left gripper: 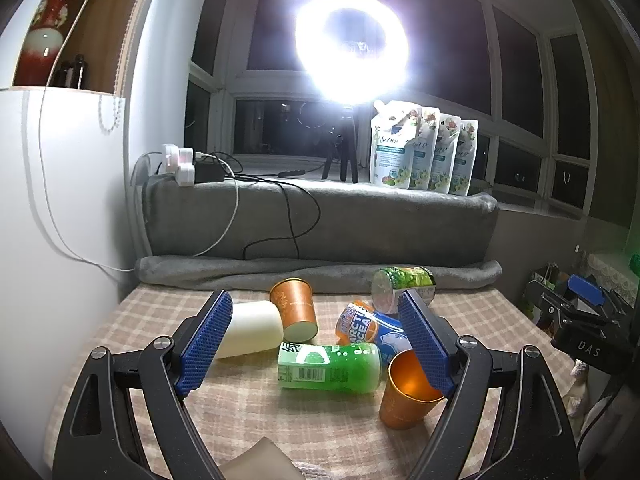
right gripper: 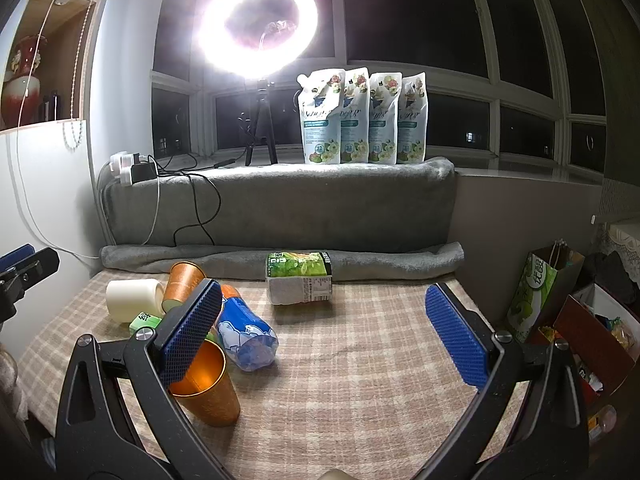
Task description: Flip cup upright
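Left wrist view: the left gripper [left gripper: 316, 344] hangs with jaws spread, pinching nothing; an orange cup [left gripper: 408, 392] stands mouth-up near the table's [left gripper: 248, 412] front right, partly behind one finger; a second orange cup [left gripper: 295, 309] and a cream cup [left gripper: 248, 330] lie tipped toward the back left.
Right wrist view: the right gripper [right gripper: 324, 336] is also spread and empty.
Progress: one cup appears upright; two seemingly remain.
Hidden: the green bottle [left gripper: 330, 367] is largely covered in the right view.
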Tool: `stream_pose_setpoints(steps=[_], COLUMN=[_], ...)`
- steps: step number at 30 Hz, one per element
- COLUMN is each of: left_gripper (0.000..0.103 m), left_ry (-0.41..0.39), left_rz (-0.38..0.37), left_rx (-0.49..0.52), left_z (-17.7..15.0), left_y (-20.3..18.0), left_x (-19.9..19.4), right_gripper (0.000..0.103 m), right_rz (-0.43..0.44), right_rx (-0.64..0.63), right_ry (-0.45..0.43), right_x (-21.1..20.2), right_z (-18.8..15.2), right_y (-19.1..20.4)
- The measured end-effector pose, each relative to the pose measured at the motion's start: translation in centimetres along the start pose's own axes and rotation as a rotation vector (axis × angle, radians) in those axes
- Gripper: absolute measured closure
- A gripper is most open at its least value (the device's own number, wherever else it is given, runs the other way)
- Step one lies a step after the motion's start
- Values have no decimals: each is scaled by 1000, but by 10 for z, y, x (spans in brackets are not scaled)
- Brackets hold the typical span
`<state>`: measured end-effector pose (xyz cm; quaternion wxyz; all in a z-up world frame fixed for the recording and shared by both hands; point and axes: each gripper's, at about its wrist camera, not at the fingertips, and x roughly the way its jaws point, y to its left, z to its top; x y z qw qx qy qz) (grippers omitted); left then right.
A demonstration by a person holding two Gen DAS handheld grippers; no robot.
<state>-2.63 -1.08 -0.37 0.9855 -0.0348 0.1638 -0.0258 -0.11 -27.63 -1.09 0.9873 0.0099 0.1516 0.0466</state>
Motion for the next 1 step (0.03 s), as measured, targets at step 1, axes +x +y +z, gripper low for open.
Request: stream_pose_setpoints(steps=[1], left_gripper=[18], left_ry=[1], left_rz=[-1], left_rx=[0], left_z=[0], left_y=[0], left_x=[0], right_gripper=[0], right_rz=[1], right_rx=[1], right_ry=[1], right_x=[0], right_z=[0], right_y=[0])
